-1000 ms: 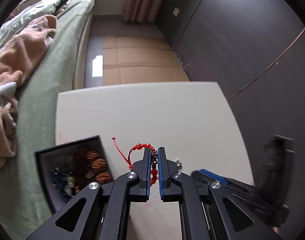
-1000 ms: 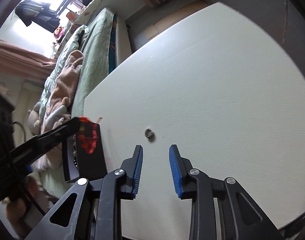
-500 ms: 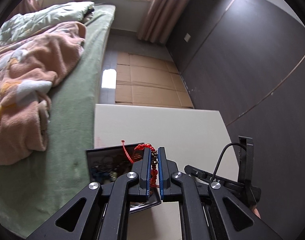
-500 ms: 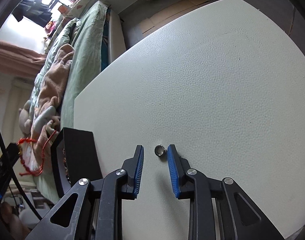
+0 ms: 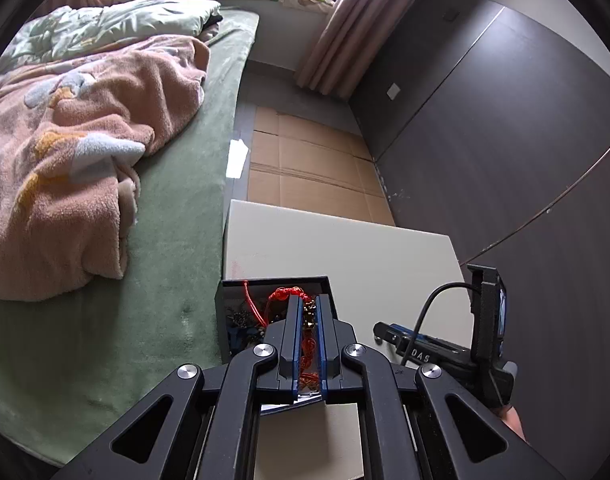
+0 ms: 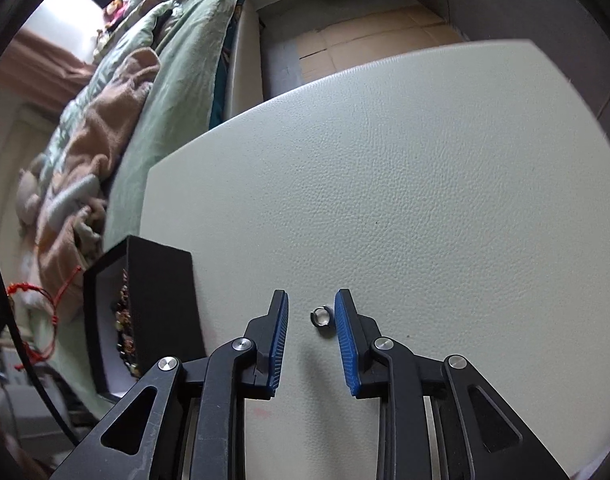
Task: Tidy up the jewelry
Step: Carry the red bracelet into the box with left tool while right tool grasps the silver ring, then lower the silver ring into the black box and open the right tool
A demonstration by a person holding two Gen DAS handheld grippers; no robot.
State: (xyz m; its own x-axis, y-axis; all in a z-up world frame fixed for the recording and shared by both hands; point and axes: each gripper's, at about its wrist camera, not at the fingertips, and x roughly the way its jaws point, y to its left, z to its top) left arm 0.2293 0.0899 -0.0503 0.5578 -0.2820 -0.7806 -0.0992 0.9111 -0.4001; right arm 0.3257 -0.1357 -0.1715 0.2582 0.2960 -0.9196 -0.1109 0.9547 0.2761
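The right gripper [image 6: 311,344] has its 2 blue pads spread apart around a small silver ring [image 6: 321,317] lying on the white table [image 6: 445,184]; the ring sits near the right pad, off-centre. Better to shift slightly right so the ring is centred, keep the tips low on the surface, and squeeze slowly so it does not skitter away. The left gripper [image 5: 309,320] is clamped on a red bead bracelet [image 5: 307,344], poised above the open black jewelry box [image 5: 273,282] at the table's bed-side edge; judging by that, letting go only once the dangling cord is inside would avoid snagging the rim
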